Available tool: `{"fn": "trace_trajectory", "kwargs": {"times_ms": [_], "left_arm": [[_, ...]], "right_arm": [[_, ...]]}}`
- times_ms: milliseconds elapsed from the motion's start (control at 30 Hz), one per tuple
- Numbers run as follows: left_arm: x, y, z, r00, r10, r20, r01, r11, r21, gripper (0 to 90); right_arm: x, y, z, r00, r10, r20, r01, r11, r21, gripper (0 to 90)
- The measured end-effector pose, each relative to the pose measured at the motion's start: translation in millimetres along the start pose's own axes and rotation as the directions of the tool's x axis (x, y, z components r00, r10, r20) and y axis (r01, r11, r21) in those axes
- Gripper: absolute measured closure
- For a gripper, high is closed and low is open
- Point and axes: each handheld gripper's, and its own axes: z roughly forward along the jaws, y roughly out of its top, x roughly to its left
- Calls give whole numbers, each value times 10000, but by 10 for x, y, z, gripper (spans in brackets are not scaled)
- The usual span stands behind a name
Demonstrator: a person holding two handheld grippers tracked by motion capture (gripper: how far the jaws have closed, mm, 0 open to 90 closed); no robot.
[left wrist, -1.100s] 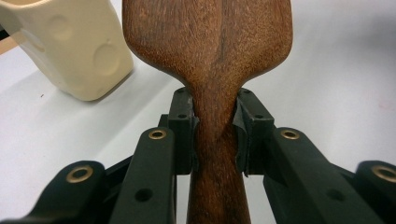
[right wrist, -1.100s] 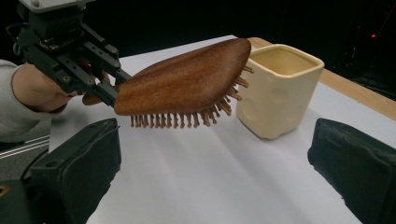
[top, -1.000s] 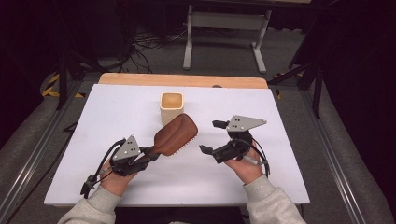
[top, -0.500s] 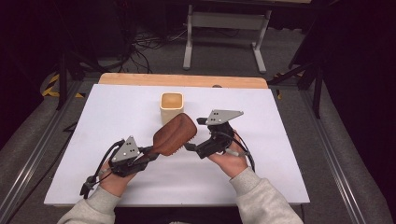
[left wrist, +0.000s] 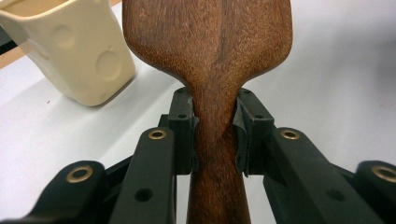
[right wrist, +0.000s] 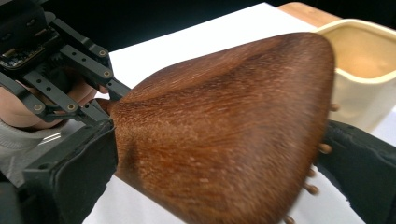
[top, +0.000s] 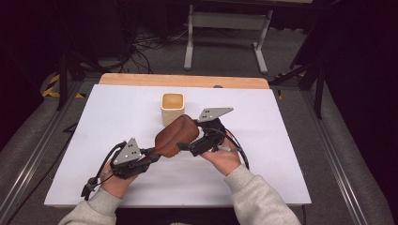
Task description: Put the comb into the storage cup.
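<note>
The white tabletop is a smooth matte sheet, with a strip of pale wood along its far edge. Near its middle, lifted off the surface, is the wooden hairbrush: a broad paddle-shaped head of reddish-brown, finely grained wood that narrows to a slim neck and handle, with small ball-tipped pins under the head, as the right gripper view shows. Just beyond its far end stands the cream cup, a squarish, thick-walled holder with rounded corners and shallow round dimples in its sides.

The left claw is clamped on the brush's narrow neck, its pads pressing both sides. The right claw stands apart around the wide head, one jaw at the left edge, the other at the pin side; whether either pad already bears on the wood cannot be told.

The likeliest trouble is a poor second grip. The head is curved and polished on top and studded below, so closing jaws could skid off or bend the pins. If the left claw lets go too soon, the brush could tip or drop, and its far end is close enough to knock the cup.
</note>
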Motion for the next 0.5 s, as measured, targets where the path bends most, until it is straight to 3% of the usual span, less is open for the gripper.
{"fn": "trace_trajectory", "kwargs": {"times_ms": [367,500], "left_arm": [[1,-16,20,10000,-42,-16,42,10000,10,721],[4,-22,34,10000,-38,-29,39,9999,126,721]], "right_arm": [[7,4,62,9990,201,-406,-188,9993,308,80],[23,9,60,9992,207,-350,-191,9988,445,109]]}}
